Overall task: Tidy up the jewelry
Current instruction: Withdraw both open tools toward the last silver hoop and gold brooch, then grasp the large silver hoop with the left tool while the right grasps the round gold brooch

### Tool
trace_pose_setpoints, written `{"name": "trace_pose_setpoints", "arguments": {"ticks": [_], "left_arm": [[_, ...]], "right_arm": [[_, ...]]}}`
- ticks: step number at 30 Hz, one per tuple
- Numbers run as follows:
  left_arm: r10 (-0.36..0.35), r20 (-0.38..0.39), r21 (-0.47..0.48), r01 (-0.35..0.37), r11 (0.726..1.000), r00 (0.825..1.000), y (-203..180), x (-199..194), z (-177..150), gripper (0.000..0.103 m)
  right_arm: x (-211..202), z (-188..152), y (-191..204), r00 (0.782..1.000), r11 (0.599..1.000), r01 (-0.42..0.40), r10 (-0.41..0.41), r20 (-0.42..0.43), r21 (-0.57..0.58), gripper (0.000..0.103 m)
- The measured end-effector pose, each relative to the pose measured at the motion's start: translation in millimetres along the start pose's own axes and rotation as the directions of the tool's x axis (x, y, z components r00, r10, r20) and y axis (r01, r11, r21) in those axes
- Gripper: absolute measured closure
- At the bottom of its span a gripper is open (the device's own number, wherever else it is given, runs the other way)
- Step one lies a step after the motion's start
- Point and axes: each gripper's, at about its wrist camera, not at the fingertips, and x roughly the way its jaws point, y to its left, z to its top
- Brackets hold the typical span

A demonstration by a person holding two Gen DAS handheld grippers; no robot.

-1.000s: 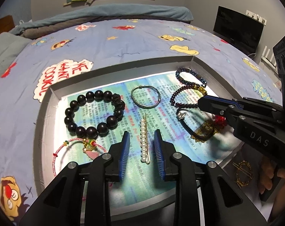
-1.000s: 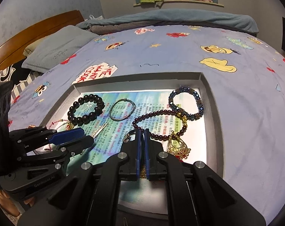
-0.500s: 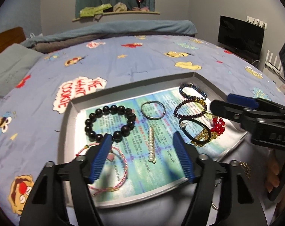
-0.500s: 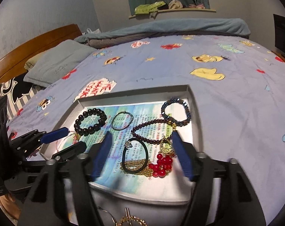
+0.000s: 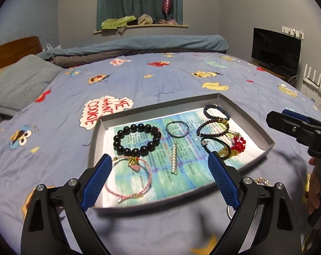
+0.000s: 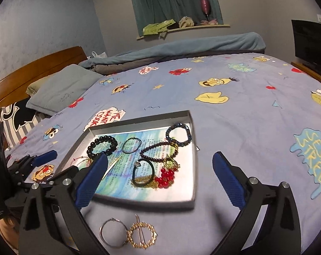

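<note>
A grey tray on the bed holds a black bead bracelet, a silver ring, a pearl hair clip, a pink cord bracelet, dark bead bracelets and a hair tie with gold chain and red beads. My left gripper hovers over the tray's near side, jaws opening, nothing between them. My right gripper hovers over the tray's near right corner, jaws opening and empty. A silver hoop and a gold round clip lie on the sheet in front of the tray.
The tray rests on a blue cartoon bedsheet. A grey pillow and wooden headboard are at the far left, a folded blanket at the back, a TV at the right. A hand shows at the right edge.
Both grippers went from nearly shut to wide open and drew back and up from the tray. The pearl clip and the hair tie with gold chain now lie free.
</note>
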Motion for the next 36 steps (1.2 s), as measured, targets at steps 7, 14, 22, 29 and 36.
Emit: {"name": "trace_pose_setpoints", "arguments": {"ticks": [7,14,22,29,36], "left_arm": [[-0.003,0.02,-0.014,0.003,1.0,1.0,0,-21,-17,0.011],[-0.012,0.004,-0.006,0.012,1.0,1.0,-8,-25,-37,0.011],[-0.042,-0.038,0.035,0.044,0.998,0.998,-35,-19,-59,0.011],[-0.095,-0.045,0.029,0.096,0.995,0.994,-52,-16,-69,0.011],[-0.135,-0.044,0.107,0.139,0.985,0.99,-78,-13,-76,0.012]], "right_arm": [[-14,-26,-3,0.999,0.998,0.053,-0.053,-0.006,-0.037,0.005],[-27,-44,-4,0.996,0.991,0.09,-0.091,-0.007,-0.102,0.005],[-29,-61,-13,0.994,0.99,0.099,-0.104,-0.044,-0.105,0.005],[-32,-69,-29,0.992,0.992,0.11,-0.113,-0.058,-0.059,0.005],[-32,-71,-43,0.992,0.995,0.097,-0.098,-0.081,-0.013,0.005]]}}
